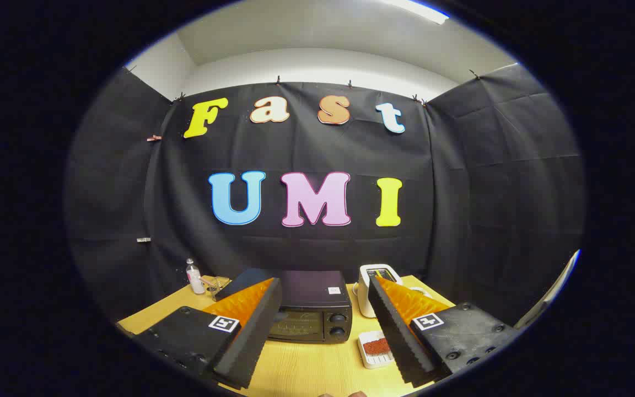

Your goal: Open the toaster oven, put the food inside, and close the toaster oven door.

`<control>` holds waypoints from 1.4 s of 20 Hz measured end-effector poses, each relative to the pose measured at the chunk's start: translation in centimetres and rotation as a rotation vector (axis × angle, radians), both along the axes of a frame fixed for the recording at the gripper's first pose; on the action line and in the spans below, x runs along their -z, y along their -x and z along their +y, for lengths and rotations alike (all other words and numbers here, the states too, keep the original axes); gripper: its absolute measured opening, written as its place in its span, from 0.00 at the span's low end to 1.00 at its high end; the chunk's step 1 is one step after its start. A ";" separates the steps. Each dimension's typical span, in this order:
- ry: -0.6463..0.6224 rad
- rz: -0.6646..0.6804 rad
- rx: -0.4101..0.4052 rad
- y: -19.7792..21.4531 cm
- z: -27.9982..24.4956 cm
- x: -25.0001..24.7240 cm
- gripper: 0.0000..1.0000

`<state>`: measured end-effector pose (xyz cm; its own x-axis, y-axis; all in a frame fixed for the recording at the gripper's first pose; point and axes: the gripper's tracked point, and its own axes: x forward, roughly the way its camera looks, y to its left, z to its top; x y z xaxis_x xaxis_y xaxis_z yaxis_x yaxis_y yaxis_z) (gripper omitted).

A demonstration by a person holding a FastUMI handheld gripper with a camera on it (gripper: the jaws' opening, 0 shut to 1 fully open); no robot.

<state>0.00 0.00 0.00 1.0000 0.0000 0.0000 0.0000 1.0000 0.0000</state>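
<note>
- While its door is shut, the toaster oven (311, 314) sits on the wooden table (295, 369), beyond the fingers and showing in the gap between them.
- Just to its right lies a white tray of reddish food (376, 348), beside the right finger.
- Spread wide, the gripper (326, 300) holds nothing and hangs above the table.
- Behind the tray stands a white appliance (379, 275).
- Far left at the back, a small bottle (193, 277) stands near a clear container (215, 285).
</note>
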 end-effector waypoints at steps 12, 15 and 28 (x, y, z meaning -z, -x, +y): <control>-0.003 0.061 -0.001 -0.3 1.6 0.0 0.98; 0.002 0.053 -0.013 -0.7 1.5 -0.3 0.98; -0.025 0.090 -0.075 -3.1 3.6 1.5 0.98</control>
<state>3.09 3.62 -1.47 0.9931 0.0761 -0.0891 -0.0738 0.9969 0.0281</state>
